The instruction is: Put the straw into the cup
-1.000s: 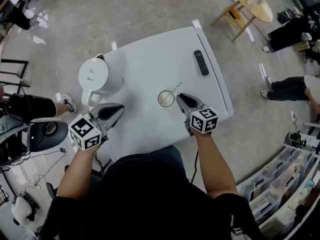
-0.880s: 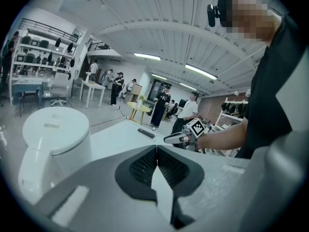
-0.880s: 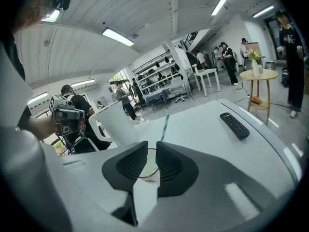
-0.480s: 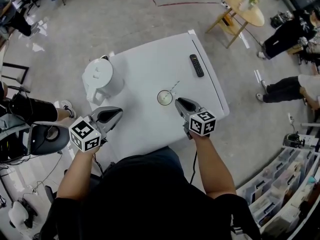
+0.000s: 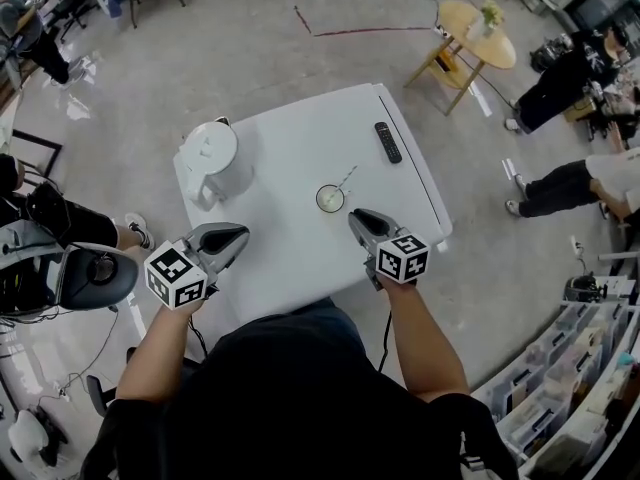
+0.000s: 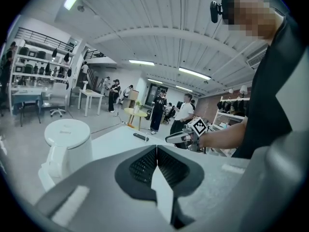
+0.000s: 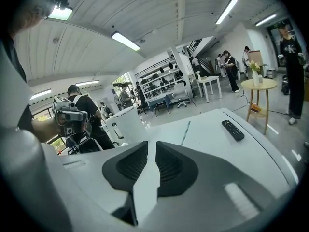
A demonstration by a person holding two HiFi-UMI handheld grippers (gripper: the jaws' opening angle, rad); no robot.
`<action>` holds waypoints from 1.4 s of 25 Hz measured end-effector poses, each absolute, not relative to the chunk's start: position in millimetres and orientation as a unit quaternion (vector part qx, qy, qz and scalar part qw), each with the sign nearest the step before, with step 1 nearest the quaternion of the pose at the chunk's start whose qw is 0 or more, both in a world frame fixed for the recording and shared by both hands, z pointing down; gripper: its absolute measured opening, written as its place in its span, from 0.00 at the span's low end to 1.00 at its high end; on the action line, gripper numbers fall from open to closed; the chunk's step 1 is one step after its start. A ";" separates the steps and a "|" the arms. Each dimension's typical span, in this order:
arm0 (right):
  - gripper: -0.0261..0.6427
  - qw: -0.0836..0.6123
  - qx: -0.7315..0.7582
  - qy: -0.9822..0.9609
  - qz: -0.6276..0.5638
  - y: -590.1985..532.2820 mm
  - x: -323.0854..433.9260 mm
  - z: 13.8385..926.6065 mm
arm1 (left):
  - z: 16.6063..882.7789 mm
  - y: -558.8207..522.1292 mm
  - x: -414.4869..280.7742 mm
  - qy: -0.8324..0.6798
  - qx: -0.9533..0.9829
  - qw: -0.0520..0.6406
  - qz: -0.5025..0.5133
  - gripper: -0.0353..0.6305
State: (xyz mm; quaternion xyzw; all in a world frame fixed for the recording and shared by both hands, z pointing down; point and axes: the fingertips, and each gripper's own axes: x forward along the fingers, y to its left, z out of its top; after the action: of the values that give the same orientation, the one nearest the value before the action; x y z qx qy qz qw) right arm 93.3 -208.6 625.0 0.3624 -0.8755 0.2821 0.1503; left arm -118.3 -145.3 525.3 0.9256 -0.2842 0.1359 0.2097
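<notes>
A small cup [image 5: 330, 199] stands near the middle of the white table [image 5: 290, 138], and a thin straw [image 5: 347, 177] leans out of it toward the far right. My right gripper [image 5: 356, 219] hovers just short of the cup on its near right; its jaws stand a narrow gap apart and hold nothing. In the right gripper view only the straw [image 7: 185, 131] shows above that gripper [image 7: 151, 146]. My left gripper [image 5: 238, 235] is shut and empty at the table's near left, well away from the cup. Its jaws meet in the left gripper view [image 6: 157, 149].
A white kettle [image 5: 213, 158] stands at the table's far left, and a black remote [image 5: 387, 141] lies near the far right edge. People, a small round wooden table [image 5: 478, 30] and chairs stand on the floor around the table.
Both grippers have drawn back toward the table's near edge, and the right one has moved away from the cup. The straw stays in the cup.
</notes>
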 end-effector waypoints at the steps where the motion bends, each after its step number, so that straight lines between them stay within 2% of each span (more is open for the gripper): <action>1: 0.16 0.147 0.363 -0.876 0.283 -205.4 93.8 622.6 | 523.1 -142.5 -117.9 -0.285 0.926 0.208 0.135 0.06; 35: 0.15 0.106 0.405 -0.868 0.266 -109.0 120.1 584.7 | 497.3 -80.1 -90.4 -0.245 0.946 0.165 0.133 0.06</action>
State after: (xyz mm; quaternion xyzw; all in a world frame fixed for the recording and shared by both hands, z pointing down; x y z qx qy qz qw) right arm 120.1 -109.0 584.7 0.4046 -0.8685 0.2660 0.1062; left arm -90.4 -80.1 497.3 0.9462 -0.2446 0.1328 0.1649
